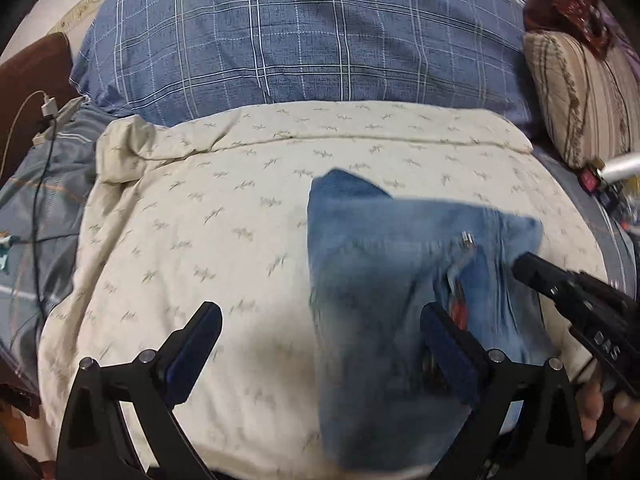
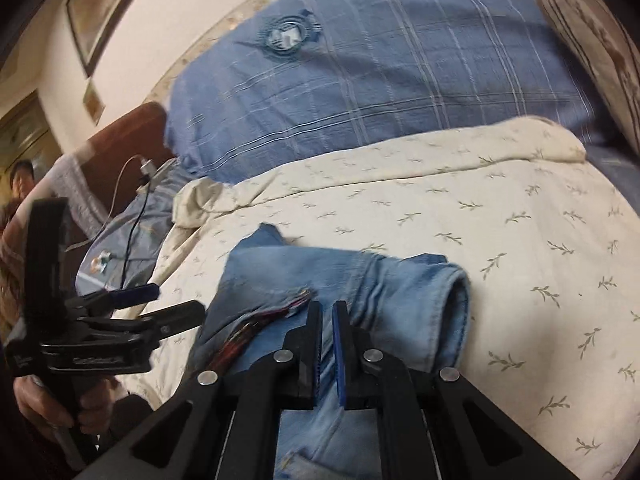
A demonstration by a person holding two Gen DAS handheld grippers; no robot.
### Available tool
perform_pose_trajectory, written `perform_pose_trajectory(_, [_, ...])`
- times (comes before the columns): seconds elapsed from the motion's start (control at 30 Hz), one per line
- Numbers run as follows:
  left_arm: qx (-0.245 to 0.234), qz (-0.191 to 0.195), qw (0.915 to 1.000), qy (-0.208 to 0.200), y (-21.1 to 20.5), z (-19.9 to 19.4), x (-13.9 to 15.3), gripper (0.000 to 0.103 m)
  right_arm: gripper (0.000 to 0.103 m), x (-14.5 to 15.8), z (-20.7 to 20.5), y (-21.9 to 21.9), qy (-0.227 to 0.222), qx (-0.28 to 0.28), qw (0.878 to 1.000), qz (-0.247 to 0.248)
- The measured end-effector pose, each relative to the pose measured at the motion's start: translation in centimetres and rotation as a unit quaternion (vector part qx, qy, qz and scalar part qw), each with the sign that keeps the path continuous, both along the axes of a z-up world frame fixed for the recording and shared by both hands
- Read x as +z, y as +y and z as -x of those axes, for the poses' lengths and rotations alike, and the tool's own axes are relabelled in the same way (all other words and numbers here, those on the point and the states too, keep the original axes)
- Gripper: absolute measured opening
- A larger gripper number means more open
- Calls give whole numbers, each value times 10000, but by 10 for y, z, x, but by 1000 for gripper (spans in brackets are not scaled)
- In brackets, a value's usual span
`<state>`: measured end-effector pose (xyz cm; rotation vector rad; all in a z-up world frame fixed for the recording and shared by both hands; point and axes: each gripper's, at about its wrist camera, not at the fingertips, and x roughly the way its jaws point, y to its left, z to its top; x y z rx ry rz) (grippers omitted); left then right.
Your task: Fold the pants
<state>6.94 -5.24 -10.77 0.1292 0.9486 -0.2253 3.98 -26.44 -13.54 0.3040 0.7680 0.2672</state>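
Blue denim pants [image 1: 384, 280] lie bunched on a cream leaf-print blanket [image 1: 200, 240]; the right wrist view shows them too [image 2: 392, 292], with a cuff opening at the right. My left gripper [image 1: 320, 320] is open wide, its right finger [image 1: 452, 344] over the denim, nothing held. My right gripper [image 2: 327, 316] has its jaws nearly closed on a fold of the denim. It shows at the right of the left wrist view [image 1: 528, 268], and the left gripper shows at the left of the right wrist view [image 2: 176, 308].
A blue plaid pillow [image 1: 300, 40] lies behind the blanket. A striped beige cushion [image 1: 580, 92] stands at the right. A charger and cables [image 1: 48, 120] lie at the left by a brown headboard [image 1: 28, 88]. A person [image 2: 20, 184] is at the far left.
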Motion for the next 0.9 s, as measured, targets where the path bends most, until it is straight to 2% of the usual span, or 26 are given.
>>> perform_pose_trajectory(0.17, [-132, -267, 9995, 58, 1, 30, -10, 100, 7, 2, 29, 18, 78, 286, 9993, 233])
perform_pose_trajectory(0.37, [-139, -628, 9978, 137, -3, 38, -29, 100, 7, -9, 63, 27, 269, 439, 9983, 284])
perform_pose_trajectory(0.6, [-78, -595, 9981, 128, 2, 35, -40, 101, 7, -27, 57, 38, 658, 549, 9943, 631])
perform_pose_trajectory(0.9, [-69, -605, 9981, 76, 2, 32, -45, 103, 7, -37, 46, 41, 819, 647, 9919, 723])
